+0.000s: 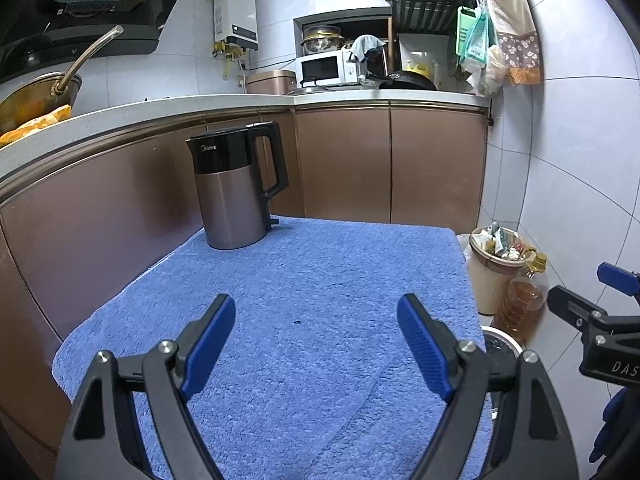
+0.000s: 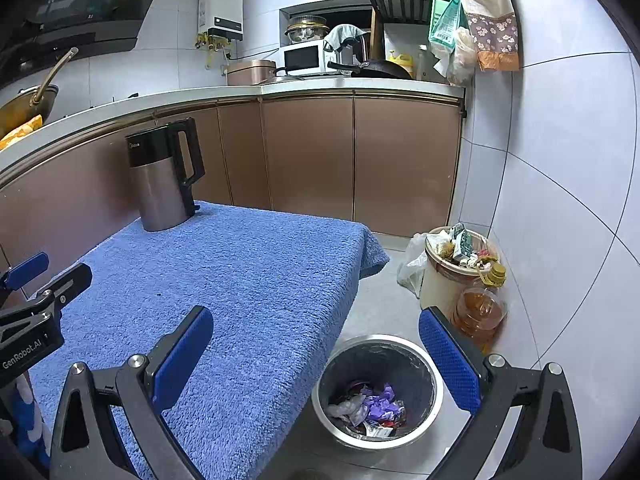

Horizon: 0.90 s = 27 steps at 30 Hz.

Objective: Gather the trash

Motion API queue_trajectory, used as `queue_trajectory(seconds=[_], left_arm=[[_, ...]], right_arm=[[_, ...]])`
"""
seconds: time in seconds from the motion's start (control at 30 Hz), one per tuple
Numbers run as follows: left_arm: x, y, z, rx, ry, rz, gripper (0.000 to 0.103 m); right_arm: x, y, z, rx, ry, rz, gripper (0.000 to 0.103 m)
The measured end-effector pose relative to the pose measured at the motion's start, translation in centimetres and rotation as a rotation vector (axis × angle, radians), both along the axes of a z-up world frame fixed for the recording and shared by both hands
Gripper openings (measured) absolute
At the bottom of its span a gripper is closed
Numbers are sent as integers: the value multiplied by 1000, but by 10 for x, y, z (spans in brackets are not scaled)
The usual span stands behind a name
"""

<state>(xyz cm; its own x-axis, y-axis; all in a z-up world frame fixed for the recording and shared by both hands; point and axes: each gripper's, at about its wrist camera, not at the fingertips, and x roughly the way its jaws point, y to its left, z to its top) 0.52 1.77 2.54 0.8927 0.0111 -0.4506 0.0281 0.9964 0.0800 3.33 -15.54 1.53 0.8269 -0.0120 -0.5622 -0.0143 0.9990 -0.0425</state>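
A small round metal bin with a black liner stands on the floor right of the table; crumpled wrappers, purple, white and red, lie inside it. My right gripper hangs open above the table's right edge and this bin, nothing between its blue pads. My left gripper is open over the blue towel covering the table, empty as well. Only the bin's rim shows in the left wrist view. Each gripper appears at the edge of the other's view: the right one and the left one.
A grey electric kettle stands at the towel's far left corner. A tiny dark speck lies mid-towel. On the floor by the right wall sit a full beige waste bin and an oil bottle. Brown cabinets and a cluttered counter run behind.
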Motion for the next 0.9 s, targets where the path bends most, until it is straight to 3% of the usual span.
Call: queue_trajectory(seconds=[0.9], left_arm=[[-3, 10, 2, -12, 0, 16, 82]], right_arm=[[-5, 0, 1, -5, -7, 1, 103]])
